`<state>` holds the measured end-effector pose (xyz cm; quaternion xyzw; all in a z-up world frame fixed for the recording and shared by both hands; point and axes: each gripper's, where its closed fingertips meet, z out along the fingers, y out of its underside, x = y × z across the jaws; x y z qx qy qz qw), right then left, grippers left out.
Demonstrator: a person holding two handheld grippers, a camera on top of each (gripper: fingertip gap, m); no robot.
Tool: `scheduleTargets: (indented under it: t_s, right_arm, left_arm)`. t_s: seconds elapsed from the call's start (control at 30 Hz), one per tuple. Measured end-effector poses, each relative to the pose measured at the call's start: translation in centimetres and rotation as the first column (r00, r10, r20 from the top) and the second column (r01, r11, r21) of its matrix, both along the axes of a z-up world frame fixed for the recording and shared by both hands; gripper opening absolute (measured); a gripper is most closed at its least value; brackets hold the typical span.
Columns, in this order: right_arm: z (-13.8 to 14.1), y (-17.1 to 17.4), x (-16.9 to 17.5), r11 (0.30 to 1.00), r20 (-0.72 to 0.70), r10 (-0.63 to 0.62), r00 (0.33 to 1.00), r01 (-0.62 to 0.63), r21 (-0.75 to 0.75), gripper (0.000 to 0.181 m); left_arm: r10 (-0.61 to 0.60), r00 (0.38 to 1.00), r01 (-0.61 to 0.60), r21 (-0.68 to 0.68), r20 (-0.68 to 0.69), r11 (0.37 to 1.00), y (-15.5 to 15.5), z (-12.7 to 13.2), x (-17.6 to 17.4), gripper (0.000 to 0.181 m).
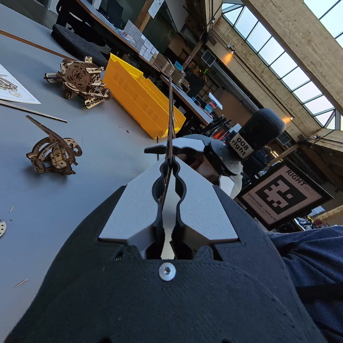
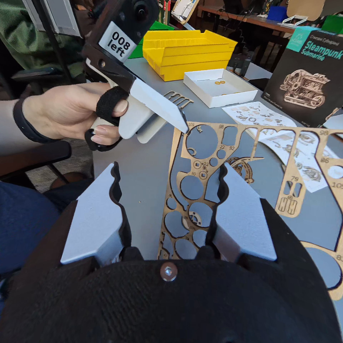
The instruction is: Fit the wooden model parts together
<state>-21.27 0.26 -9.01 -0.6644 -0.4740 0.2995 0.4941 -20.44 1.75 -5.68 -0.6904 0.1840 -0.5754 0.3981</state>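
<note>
My left gripper [image 1: 169, 159] is shut on a thin wooden parts sheet [image 1: 170, 115], seen edge-on in the left wrist view. In the right wrist view the left gripper [image 2: 183, 121] pinches the sheet's top left corner and holds the sheet [image 2: 193, 167] above the table. The sheet has many punched-out holes, and a small ring part [image 2: 194, 219] sits in one hole. My right gripper [image 2: 168, 167] is open, with the sheet's left strip between its fingers, close to the right finger [image 2: 222, 185]. The right gripper also shows in the left wrist view [image 1: 157, 149], beside the sheet.
Two part-built wooden models [image 1: 78, 81] [image 1: 53, 154] stand on the grey table [image 1: 104, 148]. A yellow bin [image 2: 185, 53], a white tray [image 2: 219, 87] with yellow rings, the kit box [image 2: 306, 78] and instruction sheets [image 2: 256, 115] lie beyond. A marker board [image 1: 282, 196] stands at right.
</note>
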Motion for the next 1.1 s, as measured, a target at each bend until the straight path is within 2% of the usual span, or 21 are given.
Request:
scheduleTargets:
  t_s: [0.17, 0.33, 0.53, 0.67, 0.73, 0.9, 1.0, 1.1]
  right_arm:
    - [-0.4, 0.8, -0.1, 0.975, 0.096, -0.102, 0.990, 0.080, 0.205, 0.107]
    - [0.3, 1.1, -0.2, 0.876, 0.119, -0.219, 0.968, 0.141, 0.461, 0.108]
    - [0.4, 1.5, -0.4, 0.813, 0.127, -0.304, 0.944, 0.188, 0.551, 0.109]
    - [1.6, 1.7, -0.4, 0.699, 0.121, -0.406, 0.906, 0.222, 0.680, 0.108]
    - [1.8, 1.9, -0.6, 0.671, 0.132, -0.437, 0.890, 0.225, 0.707, 0.108]
    - [2.1, 1.3, -1.0, 0.658, 0.101, -0.426, 0.899, 0.231, 0.716, 0.107]
    - [3.6, -0.6, -0.9, 0.656, 0.033, -0.354, 0.935, 0.223, 0.721, 0.101]
    - [5.7, -2.2, 1.2, 0.688, -0.087, -0.306, 0.948, 0.284, 0.668, 0.089]
  left_arm:
    - [0.013, 1.000, -0.013, 0.018, 0.012, 1.000, -0.2, 0.3, -0.2, 0.001]
    - [-0.029, 0.994, 0.024, 0.047, 0.108, 0.999, -0.9, 1.3, -0.3, 0.001]
    - [-0.056, 0.991, 0.044, 0.098, 0.124, 0.994, -1.2, 1.6, -0.6, 0.001]
    - [-0.083, 0.981, 0.060, 0.135, 0.174, 0.989, -1.3, 2.1, -1.2, 0.001]
    - [-0.095, 0.975, 0.067, 0.140, 0.200, 0.988, -1.3, 2.2, -1.5, 0.001]
    - [-0.090, 0.975, 0.065, 0.128, 0.201, 0.990, -1.0, 1.8, -2.1, 0.001]
    - [-0.078, 0.974, 0.059, 0.094, 0.214, 0.994, -0.7, 1.8, -2.3, 0.001]
    - [-0.065, 0.976, 0.054, 0.060, 0.208, 0.997, -0.4, 1.7, -2.6, 0.000]
